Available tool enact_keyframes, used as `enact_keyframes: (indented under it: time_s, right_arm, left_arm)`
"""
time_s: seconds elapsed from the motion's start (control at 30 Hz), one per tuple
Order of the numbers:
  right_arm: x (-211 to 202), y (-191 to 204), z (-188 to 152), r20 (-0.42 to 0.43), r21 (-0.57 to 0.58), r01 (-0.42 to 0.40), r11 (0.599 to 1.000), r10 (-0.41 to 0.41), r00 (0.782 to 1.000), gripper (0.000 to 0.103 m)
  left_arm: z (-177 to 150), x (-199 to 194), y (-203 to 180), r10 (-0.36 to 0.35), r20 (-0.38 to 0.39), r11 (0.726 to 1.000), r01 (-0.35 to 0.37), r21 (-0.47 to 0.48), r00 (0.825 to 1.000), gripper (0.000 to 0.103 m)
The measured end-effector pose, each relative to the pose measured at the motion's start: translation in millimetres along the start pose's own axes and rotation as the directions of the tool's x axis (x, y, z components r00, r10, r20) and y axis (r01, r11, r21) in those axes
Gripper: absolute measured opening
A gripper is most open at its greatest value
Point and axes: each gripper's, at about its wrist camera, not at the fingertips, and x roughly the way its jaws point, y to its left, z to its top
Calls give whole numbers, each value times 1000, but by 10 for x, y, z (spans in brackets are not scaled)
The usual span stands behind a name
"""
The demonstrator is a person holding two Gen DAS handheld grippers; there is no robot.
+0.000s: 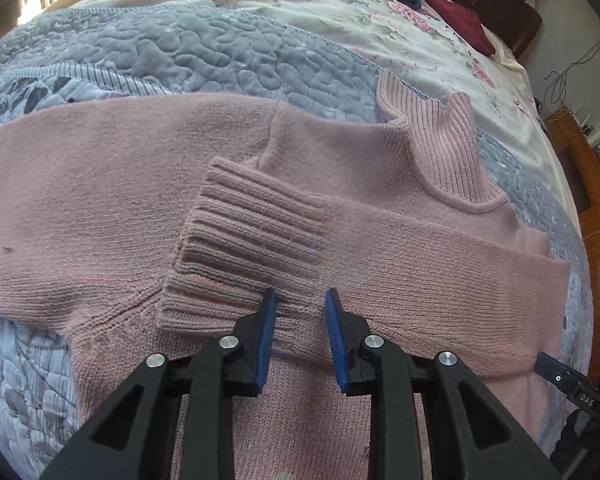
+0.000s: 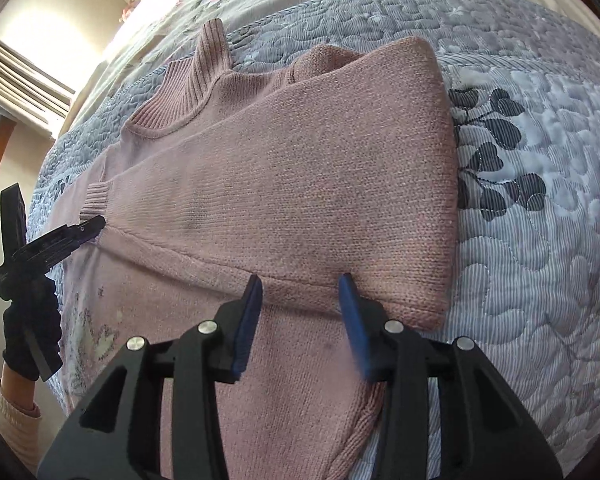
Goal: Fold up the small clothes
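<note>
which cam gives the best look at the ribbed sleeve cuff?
Left wrist: the ribbed cuff fills the centre, ribs sharp, lying on the pink sweater just ahead of the open left gripper. Right wrist shows only a small piece of the cuff at the far left edge.

One pink turtleneck sweater [image 1: 340, 208], two tools — left tool [image 1: 300, 300], right tool [image 2: 300, 284] — one quilted bedspread [image 1: 160, 56], one gloved hand [image 2: 30, 328].

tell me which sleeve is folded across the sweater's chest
The sleeve ending in the ribbed cuff by the left gripper; the other sleeve lies straight out over the quilt.
</note>
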Motion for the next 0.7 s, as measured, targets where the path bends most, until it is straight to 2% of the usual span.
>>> enact_keyframes:
  time_s: [0.1, 0.17, 0.23, 0.33, 0.43, 0.57, 0.7]
  right_arm:
    - [-47, 52, 20, -6, -6, 25, 1000, -25, 1000, 41]
    - [-139, 166, 26, 16, -17, 33, 999, -33, 999, 48]
    - [-252, 309, -3, 43, -40, 8, 999, -7, 999, 61]
    - [-293, 594, -48, 38, -95, -28, 995, 32, 999, 63]
    - [-209, 912, -100, 4, -145, -70, 987, 72, 997, 65]
    - [-3, 1352, -210, -57, -205, -128, 970, 118, 991, 65]
    - [235, 1815, -414, -119, -295, -156, 943, 126, 985, 65]
  left_arm:
    - [4, -78, 28, -17, -1, 1000, 17, -10, 1000, 26]
    - [-7, -232, 96, -22, 20, 1000, 22, -20, 1000, 33]
    - [-39, -445, 236, -23, 61, 1000, 24, -17, 998, 47]
    - [-103, -761, 651, -5, 108, 998, 11, -58, 994, 54]
    - [-187, -1017, 1261, 31, 130, 987, -10, -161, 991, 54]
    - [-305, -1316, 2147, 94, 172, 948, -35, -316, 981, 54]
    - [-420, -1531, 2980, 125, 218, 873, -3, -489, 968, 54]
